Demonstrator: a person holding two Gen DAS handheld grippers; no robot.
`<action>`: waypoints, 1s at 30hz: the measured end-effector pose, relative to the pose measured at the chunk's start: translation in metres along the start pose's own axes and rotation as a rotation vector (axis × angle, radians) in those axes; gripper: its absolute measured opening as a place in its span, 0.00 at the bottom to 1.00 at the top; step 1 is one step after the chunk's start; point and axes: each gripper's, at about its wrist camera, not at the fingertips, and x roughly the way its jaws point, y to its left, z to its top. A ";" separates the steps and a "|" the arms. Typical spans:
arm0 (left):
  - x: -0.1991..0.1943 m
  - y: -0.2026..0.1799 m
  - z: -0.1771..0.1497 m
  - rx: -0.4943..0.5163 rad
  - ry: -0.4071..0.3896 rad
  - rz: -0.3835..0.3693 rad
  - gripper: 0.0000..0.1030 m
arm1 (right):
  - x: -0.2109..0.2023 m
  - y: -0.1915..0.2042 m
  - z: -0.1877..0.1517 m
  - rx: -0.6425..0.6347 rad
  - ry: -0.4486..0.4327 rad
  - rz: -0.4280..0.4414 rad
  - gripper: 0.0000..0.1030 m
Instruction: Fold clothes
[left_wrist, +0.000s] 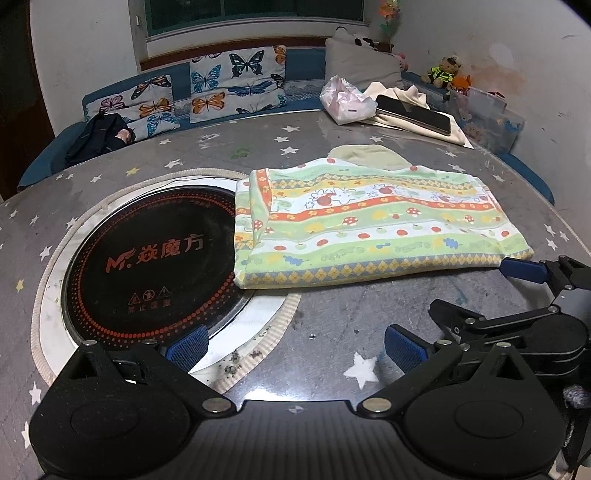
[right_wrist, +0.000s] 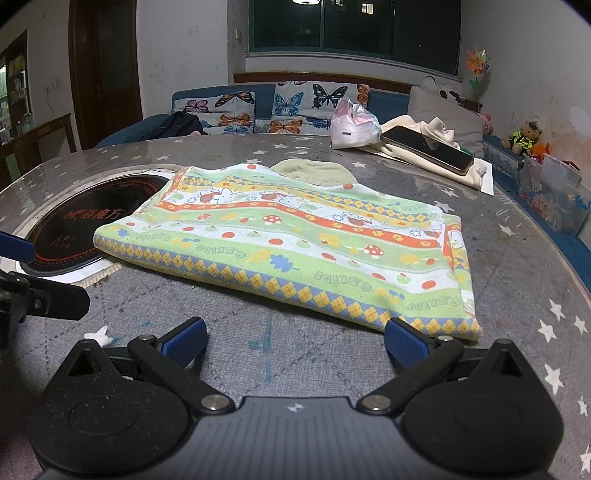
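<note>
A folded children's cloth (left_wrist: 373, 221) with green, orange and yellow stripes, mushrooms and rabbits lies flat on the grey star-patterned table (left_wrist: 332, 332). Its left edge overlaps the round black induction cooktop (left_wrist: 147, 258). A pale green piece (left_wrist: 369, 155) sticks out from under its far edge. My left gripper (left_wrist: 295, 349) is open near the table's front edge, short of the cloth. My right gripper (right_wrist: 295, 345) is also open, its right blue pad (right_wrist: 404, 345) close to the near right corner of the cloth (right_wrist: 295, 240). Both are empty.
At the back right lie a phone (left_wrist: 413, 114) on cream fabric (left_wrist: 406, 127) and a crumpled pink-white bag (left_wrist: 345, 101). Beyond the table runs a blue bench with butterfly cushions (left_wrist: 236, 85), a dark bag (left_wrist: 96, 136) and a clear toy box (right_wrist: 554, 195).
</note>
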 end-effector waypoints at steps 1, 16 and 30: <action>0.000 0.000 0.001 0.000 -0.001 0.001 1.00 | 0.000 0.000 0.000 -0.001 0.000 -0.001 1.00; 0.005 0.004 0.009 -0.011 0.009 0.005 1.00 | -0.007 0.000 0.002 0.000 0.016 0.021 1.00; 0.002 0.000 0.017 -0.005 -0.006 -0.003 1.00 | -0.026 -0.002 0.026 0.001 -0.033 0.052 1.00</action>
